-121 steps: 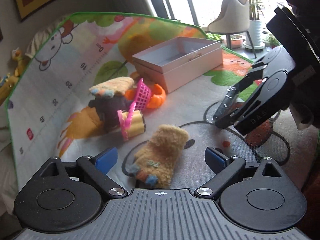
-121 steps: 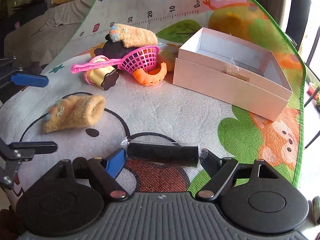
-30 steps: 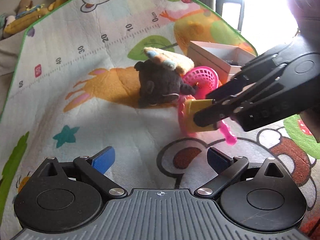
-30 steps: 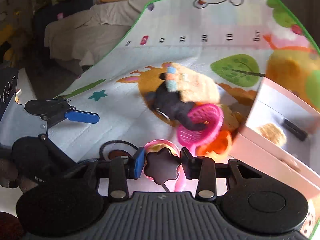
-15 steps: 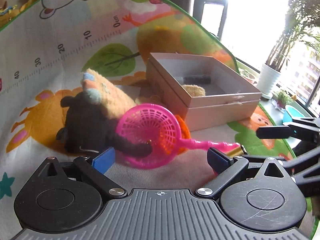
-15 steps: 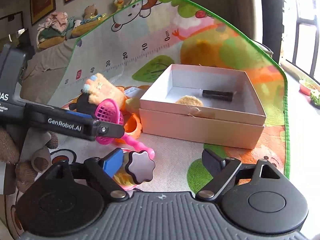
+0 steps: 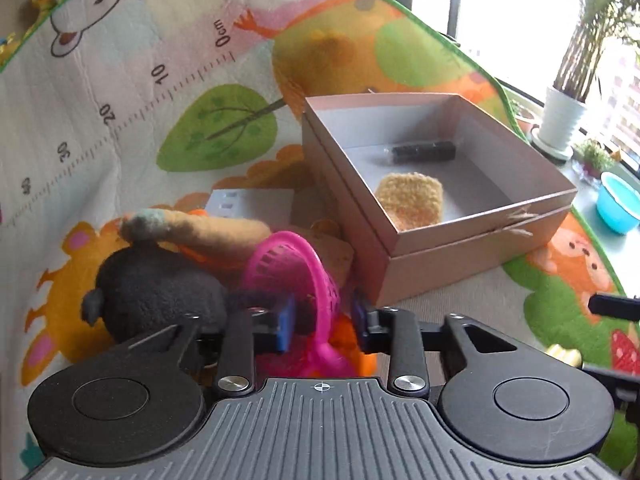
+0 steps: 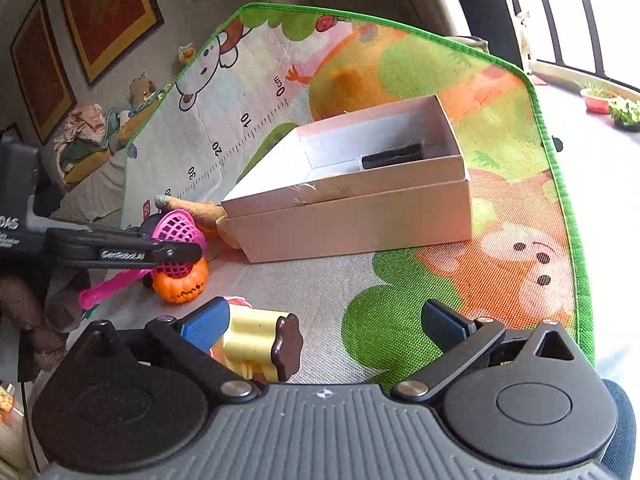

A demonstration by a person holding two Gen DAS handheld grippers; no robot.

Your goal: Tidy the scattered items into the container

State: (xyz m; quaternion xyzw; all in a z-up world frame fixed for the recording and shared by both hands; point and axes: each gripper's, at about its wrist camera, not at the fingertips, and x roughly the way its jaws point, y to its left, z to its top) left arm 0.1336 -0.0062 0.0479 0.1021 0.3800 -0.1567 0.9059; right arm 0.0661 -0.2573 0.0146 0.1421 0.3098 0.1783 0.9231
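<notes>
My left gripper (image 7: 320, 320) is closing its jaws on the pink toy strainer (image 7: 296, 272), with the blue pads pressed to either side of its basket. The strainer rests against a black plush (image 7: 160, 284), a fuzzy tan mitten (image 7: 208, 232) and an orange pumpkin (image 8: 182, 282). The open pink box (image 7: 472, 248) stands just behind, holding a black tube (image 7: 424, 152) and another tan mitten (image 7: 412, 200). My right gripper (image 8: 326, 316) is opening its jaws wide. A yellow toy with a dark flower cap (image 8: 252, 340) lies on the mat beside its left finger, not gripped.
Everything sits on a cartoon play mat (image 8: 460, 288) with a green border, bare floor beyond its right edge. A flat white card (image 7: 252, 204) lies behind the mitten. A potted plant (image 7: 560, 116) and a blue bowl (image 7: 618, 208) stand by the window.
The left gripper moved up to the pink strainer and its jaws went from wide open to shut around it. The right gripper opened and let the yellow toy down onto the mat.
</notes>
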